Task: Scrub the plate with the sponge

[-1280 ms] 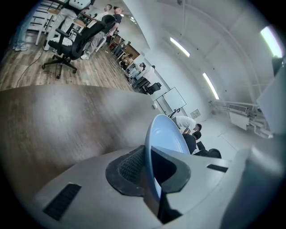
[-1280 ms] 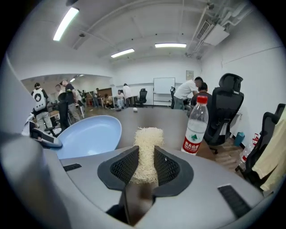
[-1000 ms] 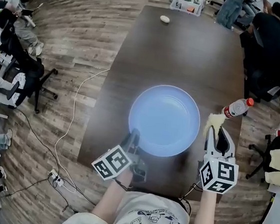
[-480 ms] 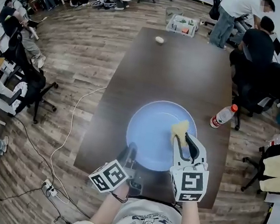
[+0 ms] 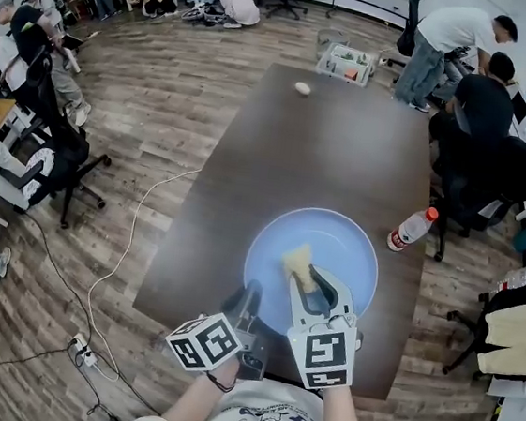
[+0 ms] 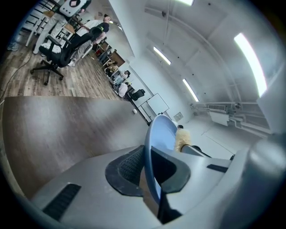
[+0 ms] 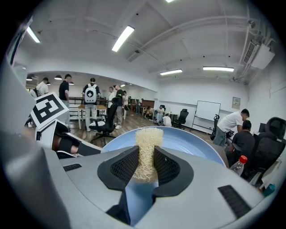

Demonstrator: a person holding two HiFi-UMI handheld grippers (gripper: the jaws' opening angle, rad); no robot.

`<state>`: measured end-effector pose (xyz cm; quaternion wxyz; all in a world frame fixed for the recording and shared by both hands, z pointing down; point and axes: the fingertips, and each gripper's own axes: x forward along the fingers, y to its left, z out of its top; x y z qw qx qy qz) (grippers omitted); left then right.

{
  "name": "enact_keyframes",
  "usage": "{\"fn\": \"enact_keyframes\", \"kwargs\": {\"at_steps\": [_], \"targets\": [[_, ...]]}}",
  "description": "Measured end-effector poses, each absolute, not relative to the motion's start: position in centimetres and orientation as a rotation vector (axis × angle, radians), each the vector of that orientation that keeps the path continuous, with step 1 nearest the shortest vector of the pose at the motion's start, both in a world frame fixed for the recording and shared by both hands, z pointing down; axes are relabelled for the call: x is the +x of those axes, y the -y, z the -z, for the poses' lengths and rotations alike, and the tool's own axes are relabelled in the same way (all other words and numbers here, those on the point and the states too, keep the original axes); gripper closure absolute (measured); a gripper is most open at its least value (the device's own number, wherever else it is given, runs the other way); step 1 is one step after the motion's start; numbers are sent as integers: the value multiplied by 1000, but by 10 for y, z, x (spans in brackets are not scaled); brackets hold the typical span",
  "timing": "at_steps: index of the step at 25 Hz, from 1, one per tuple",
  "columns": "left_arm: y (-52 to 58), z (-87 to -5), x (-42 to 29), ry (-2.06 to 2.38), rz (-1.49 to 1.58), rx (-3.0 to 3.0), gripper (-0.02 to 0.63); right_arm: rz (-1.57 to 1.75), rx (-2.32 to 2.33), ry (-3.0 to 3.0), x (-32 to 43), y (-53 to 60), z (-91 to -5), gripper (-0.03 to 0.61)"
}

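Note:
A round light-blue plate lies near the front edge of the dark table. My left gripper is shut on the plate's near-left rim; in the left gripper view the rim runs edge-on between the pads. My right gripper is shut on a yellow fibrous sponge, which rests over the plate's left-centre. In the right gripper view the sponge stands upright between the black pads, with the plate behind it. The sponge also shows past the plate in the left gripper view.
A clear water bottle with a red cap lies to the right of the plate. A small white object sits at the table's far end, with a basket on the floor beyond. People and office chairs ring the table.
My right gripper carried the sponge from beside the plate's right rim leftward, onto the plate's left-centre. The left gripper kept its hold on the rim.

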<state>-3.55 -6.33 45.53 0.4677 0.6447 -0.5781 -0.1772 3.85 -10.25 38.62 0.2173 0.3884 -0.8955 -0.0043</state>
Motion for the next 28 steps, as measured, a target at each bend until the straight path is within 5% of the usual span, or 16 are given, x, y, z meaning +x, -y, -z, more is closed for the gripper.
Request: {"fn": "enact_keyframes", "kwargs": {"at_steps": [28], "targets": [[65,-442,-12,1340,370,1703,588,2,973,2447,15,114,-402,465]]}}
